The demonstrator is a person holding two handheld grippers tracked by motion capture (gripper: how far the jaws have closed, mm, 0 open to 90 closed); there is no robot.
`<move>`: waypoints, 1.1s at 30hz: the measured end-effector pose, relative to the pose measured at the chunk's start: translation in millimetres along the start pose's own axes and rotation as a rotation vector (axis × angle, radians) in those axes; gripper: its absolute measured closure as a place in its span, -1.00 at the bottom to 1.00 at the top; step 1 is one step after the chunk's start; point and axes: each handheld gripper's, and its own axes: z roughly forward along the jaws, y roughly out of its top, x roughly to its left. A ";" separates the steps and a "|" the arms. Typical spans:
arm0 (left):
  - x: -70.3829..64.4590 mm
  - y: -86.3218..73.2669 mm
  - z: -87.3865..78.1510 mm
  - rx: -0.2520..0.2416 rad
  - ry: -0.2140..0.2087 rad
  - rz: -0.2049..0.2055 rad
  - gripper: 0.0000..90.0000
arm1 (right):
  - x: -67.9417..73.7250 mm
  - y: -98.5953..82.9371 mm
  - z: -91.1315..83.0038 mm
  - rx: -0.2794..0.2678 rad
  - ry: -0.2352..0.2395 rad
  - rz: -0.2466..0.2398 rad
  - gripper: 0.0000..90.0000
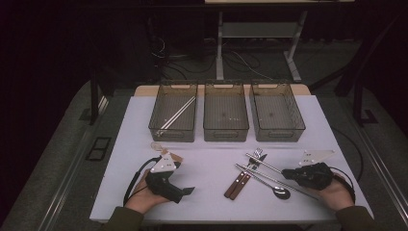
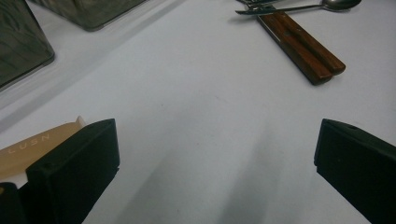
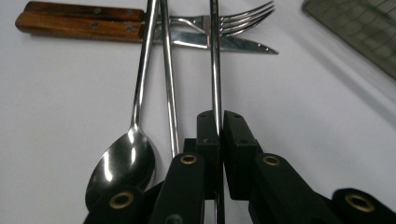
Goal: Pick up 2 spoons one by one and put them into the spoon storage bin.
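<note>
On a white table (image 1: pixel 211 120), the right gripper (image 3: pixel 215 122) pinches a steel chopstick (image 3: pixel 214 56), jaws pressed together on its shaft. The right gripper view shows the detail: a second chopstick (image 3: pixel 169 84) and a spoon (image 3: pixel 122 163) lie just beside it at 9 o'clock, all crossing a fork (image 3: pixel 233 19) and knife (image 3: pixel 219 43) with wooden handles at 12 o'clock. The high view adds three bins (image 1: pixel 226 113) at the table's 12 o'clock, two more chopsticks (image 1: pixel 178 113) in the leftmost. The left gripper (image 2: pixel 217 154) rests at 7 o'clock, jaws spread wide over bare table.
</note>
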 end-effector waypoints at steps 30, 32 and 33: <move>5.5 -3.6 -0.4 -0.007 0.026 -0.013 -1.00 | 2.4 120.1 10.7 -0.148 0.053 -0.017 0.90; 5.8 -3.3 -0.7 -0.007 0.026 -0.012 -1.00 | 3.2 129.7 16.2 -0.143 0.050 -0.026 0.90; 5.8 -3.1 -0.6 -0.009 0.025 -0.012 -1.00 | 3.9 134.5 18.8 -0.138 0.048 -0.031 0.90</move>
